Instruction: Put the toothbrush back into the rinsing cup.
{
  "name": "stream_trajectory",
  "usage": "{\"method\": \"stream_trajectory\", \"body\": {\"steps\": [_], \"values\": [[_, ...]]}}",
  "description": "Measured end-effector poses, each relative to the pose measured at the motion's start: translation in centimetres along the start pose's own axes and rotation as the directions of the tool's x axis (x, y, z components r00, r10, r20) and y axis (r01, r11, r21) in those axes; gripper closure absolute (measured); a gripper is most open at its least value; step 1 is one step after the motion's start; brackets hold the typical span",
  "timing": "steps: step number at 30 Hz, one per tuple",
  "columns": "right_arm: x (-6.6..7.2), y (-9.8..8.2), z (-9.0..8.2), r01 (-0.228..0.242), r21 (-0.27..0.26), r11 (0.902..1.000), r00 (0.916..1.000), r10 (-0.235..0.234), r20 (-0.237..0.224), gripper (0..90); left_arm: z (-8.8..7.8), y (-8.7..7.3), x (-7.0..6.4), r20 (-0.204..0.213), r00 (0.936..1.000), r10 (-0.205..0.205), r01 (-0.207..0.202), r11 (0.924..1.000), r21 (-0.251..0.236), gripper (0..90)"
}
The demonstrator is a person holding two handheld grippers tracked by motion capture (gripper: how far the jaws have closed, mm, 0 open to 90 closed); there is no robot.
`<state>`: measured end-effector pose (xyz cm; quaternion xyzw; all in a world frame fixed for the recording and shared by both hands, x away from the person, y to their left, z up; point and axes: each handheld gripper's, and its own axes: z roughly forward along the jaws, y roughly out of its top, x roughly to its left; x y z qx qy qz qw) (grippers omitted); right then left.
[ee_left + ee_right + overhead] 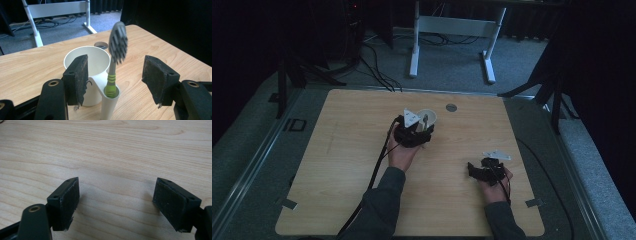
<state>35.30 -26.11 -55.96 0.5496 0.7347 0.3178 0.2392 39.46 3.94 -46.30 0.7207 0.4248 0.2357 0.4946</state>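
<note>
Left gripper view shows your left gripper point(116, 77) spread wide around the grey-bristled green toothbrush point(115, 60) standing in the white cup's point(75, 56) side tube, while your right gripper point(116, 202) gapes wide over bare wooden table point(112, 152).

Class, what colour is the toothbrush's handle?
Green on the toothbrush, with a grey neck; clearest in left gripper view.
</note>
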Motion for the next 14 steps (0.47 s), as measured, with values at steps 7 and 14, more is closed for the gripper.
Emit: {"method": "stream_trajectory", "body": {"steps": [7,14], "values": [[0.0,0.0,0.0,0.001,0.0,1.0,1.0,-0.001,0.0,21.0,-0.8,-0.5,0.9,-0.018,0.9997,-0.014,0.014,0.9999,-0.002,37.2],[0.0,0.0,0.0,0.004,0.0,1.0,1.0,-0.004,0.0,20.9,-1.6,-0.9,1.3,-0.024,0.9997,-0.004,0.004,1.0,-0.008,37.1]]}}
